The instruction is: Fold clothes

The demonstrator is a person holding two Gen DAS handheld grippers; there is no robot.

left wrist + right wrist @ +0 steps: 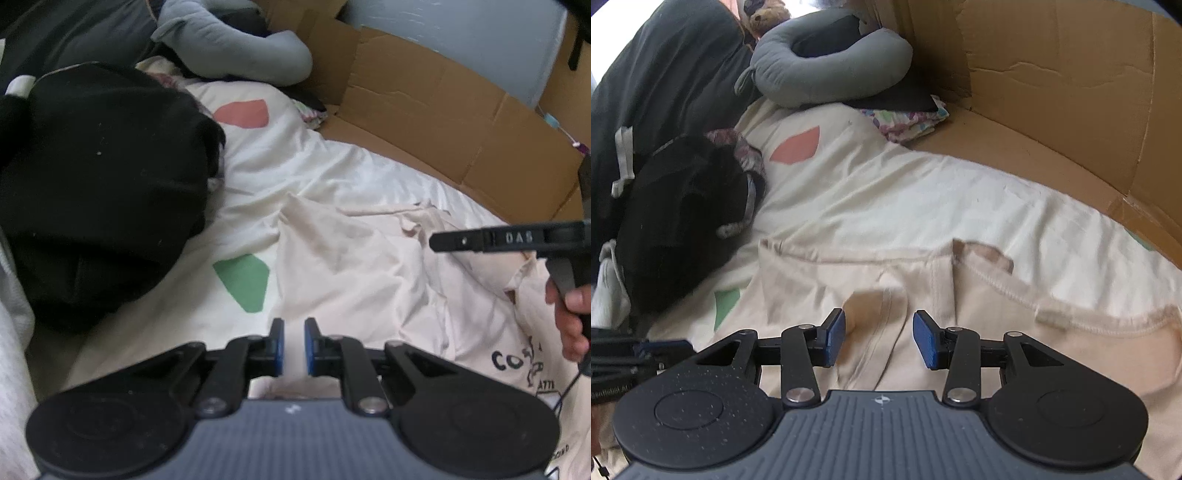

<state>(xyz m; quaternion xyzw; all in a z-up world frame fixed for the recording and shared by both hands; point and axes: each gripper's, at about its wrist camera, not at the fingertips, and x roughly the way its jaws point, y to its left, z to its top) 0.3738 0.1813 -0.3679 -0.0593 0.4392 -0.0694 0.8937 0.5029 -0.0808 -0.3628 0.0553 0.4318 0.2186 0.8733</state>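
Note:
A cream T-shirt (369,280) (997,332) lies crumpled on the white bed sheet (314,166), its dark printed lettering (517,362) facing up at the right. My left gripper (294,347) hovers over the shirt's left edge, its blue pads a narrow gap apart with nothing between them. My right gripper (879,338) stands open above a raised fold near the shirt's seam, and its pads do not touch the cloth. In the left wrist view one black finger (480,240) of the right gripper reaches in from the right, held by a hand (569,317).
A black garment pile (103,184) (676,229) sits to the left on the sheet. A grey U-shaped pillow (831,62) lies at the back. Flattened cardboard (424,122) (1052,92) borders the right side. A folded floral cloth (912,122) lies near the pillow.

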